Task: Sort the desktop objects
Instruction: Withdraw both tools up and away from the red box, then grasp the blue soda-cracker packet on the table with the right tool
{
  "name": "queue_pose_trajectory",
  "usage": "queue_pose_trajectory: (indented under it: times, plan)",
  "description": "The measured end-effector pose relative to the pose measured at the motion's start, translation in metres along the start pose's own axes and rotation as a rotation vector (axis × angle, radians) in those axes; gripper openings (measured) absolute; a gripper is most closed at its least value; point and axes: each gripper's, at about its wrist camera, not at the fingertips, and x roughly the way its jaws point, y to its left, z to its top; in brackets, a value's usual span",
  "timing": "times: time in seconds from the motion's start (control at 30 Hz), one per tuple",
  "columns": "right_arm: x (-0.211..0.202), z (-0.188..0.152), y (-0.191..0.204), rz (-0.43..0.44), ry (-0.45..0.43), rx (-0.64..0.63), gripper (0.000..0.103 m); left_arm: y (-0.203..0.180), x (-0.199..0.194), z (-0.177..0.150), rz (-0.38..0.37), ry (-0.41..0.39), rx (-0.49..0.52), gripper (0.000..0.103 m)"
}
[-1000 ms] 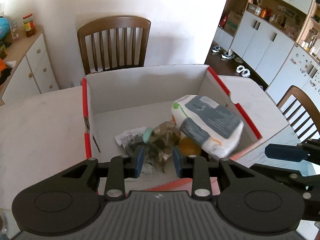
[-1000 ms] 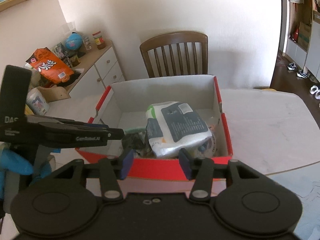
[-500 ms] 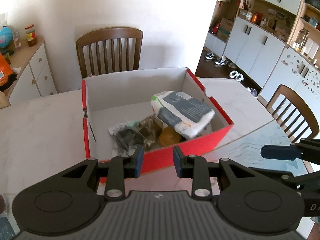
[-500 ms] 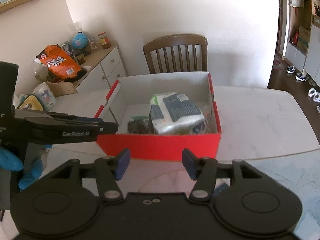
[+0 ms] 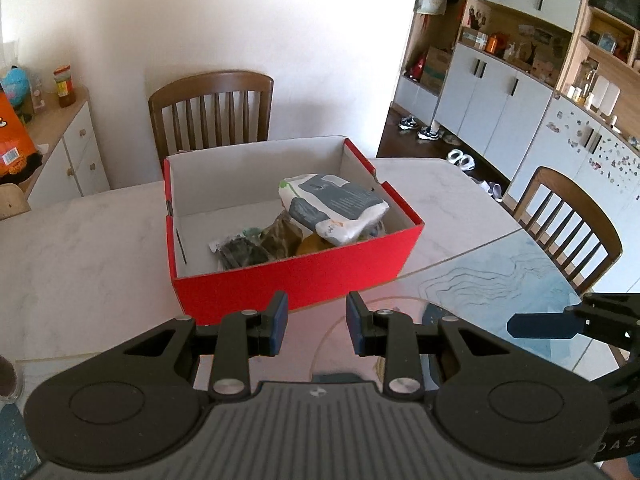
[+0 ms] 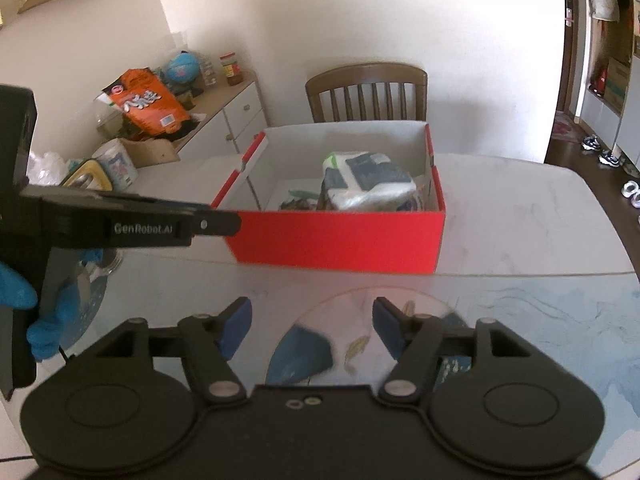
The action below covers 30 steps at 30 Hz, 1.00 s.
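Red box [image 5: 296,280]: an open, lidless cardboard box, red outside and white inside, is set on the pale marbled worktop [image 5: 80,248]; a red-edged flap is seen on its left wall.
White pack [image 5: 332,208]: a soft white packet with a dark grey printed panel and a green mark at one corner is seen lying tilted in the right half of the box, propped on the things under it and leaning toward the right wall.
Other contents: a crumpled brownish wrapper [image 5: 280,236] and a dark packet [image 5: 240,252] are found beside the white pack on the box floor; something orange-yellow [image 5: 312,246] is partly hidden under the pack and cannot be told apart further.
Left gripper [image 5: 312,324]: it is held in front of the box's near red wall, apart from it; its blue pads stand a little apart and nothing is gripped between them.
Right gripper [image 6: 312,328]: it is held over the glass-covered near part of the worktop, short of the box; its jaws are opening, and nothing lies between them.
Hand [image 6: 24,308]: a blue glove is seen around the left gripper's handle in the right wrist view.
Surroundings: a wooden chair [image 5: 212,116] is placed behind the box, and a white sideboard [image 6: 224,120] with an orange bag [image 6: 146,104] on it stands to the left.
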Motion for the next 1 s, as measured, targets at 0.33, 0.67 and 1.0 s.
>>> queue_pose_trajectory:
  times: [0.33,0.67,1.0]
  plan:
    - [-0.012,-0.04,0.007,-0.004,0.011,-0.013,0.078,-0.008,-0.023,-0.029,-0.009,-0.018,0.008,0.078]
    - [-0.014,-0.086,0.022,0.001,0.03,-0.084,0.087,-0.016,-0.039,-0.08,-0.021,-0.041,0.027,0.088]
    - [-0.01,-0.116,0.017,-0.006,0.051,-0.093,0.087,-0.019,-0.051,-0.143,-0.039,-0.051,0.025,0.103]
